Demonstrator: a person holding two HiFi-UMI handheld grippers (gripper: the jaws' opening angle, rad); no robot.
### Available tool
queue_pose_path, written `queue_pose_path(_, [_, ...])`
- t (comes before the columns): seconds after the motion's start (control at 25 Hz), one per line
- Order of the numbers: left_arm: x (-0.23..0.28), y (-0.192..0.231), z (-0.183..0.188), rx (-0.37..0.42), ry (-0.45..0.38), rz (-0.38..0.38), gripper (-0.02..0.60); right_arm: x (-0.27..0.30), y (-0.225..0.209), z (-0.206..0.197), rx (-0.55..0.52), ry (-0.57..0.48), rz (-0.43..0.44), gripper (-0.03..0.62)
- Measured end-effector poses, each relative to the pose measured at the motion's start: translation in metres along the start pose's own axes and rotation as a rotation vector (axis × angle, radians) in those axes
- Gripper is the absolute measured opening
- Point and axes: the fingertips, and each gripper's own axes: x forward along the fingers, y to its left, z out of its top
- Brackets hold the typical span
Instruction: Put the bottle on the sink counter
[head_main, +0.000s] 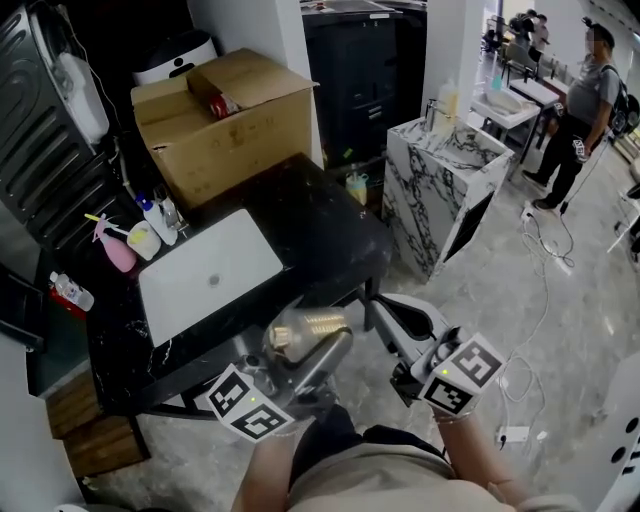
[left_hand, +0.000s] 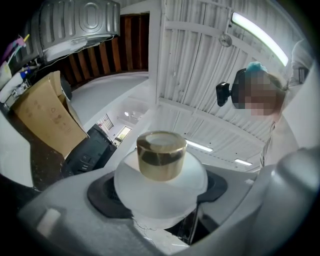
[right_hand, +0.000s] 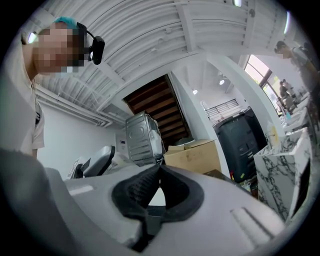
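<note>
Two hand-held grippers are up in front of the person. The left hand-held gripper is clamped on the round frosted-white bottle with a gold cylindrical cap. Its dark pads press the bottle's wide body from both sides, and the cap juts forward past the jaws. That grip on the broad middle likely keeps the bottle steady for setting down. The right hand-held gripper is closed on nothing, pads meeting, and held off to the side, apparently just kept clear.

In the head view the bottle hangs just off the near edge of the black stone bench, not resting on it. The bench carries a white rectangular sink basin, a pink spray bottle by its left rim and a brown cardboard box behind. Bare dark stone right of the basin looks the easiest landing spot.

Beyond stand a white marble-patterned pedestal and glossy pale grey floor.
</note>
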Motion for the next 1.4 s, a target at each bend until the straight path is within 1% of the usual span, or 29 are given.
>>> queue_pose_path(0.2, [0.025,0.058,0.027,0.007,-0.028,-0.016,0.347,0.06,-0.034,0.007,-0.013,-0.001,0.0,0.003])
queue_pose_path(0.32, [0.039,0.097,0.042,0.014,-0.034,-0.013,0.347,0.101,-0.053,0.008,-0.016,0.011,0.012,0.003])
queue_pose_path(0.56, [0.058,0.173,0.069,0.025,-0.032,0.003,0.347,0.173,-0.088,0.013,-0.016,-0.008,0.004,0.003])
queue_pose_path(0.8, [0.073,0.229,0.084,0.02,-0.012,0.009,0.347,0.227,-0.116,0.01,-0.003,-0.009,-0.01,0.003])
queue_pose_path(0.92, [0.075,0.252,0.091,0.029,0.003,0.007,0.347,0.248,-0.122,0.007,0.002,-0.016,-0.018,0.003])
queue_pose_path(1.08, [0.079,0.273,0.095,0.064,0.012,0.004,0.347,0.263,-0.133,0.004,-0.002,-0.031,-0.048,0.003])
queue_pose_path(1.24, [0.082,0.291,0.091,0.043,0.032,0.0,0.347,0.275,-0.138,-0.009,0.01,0.011,-0.053,0.003])
queue_pose_path(1.4, [0.085,0.301,0.085,0.04,0.06,0.002,0.347,0.282,-0.143,-0.016,0.029,0.013,-0.065,0.003])
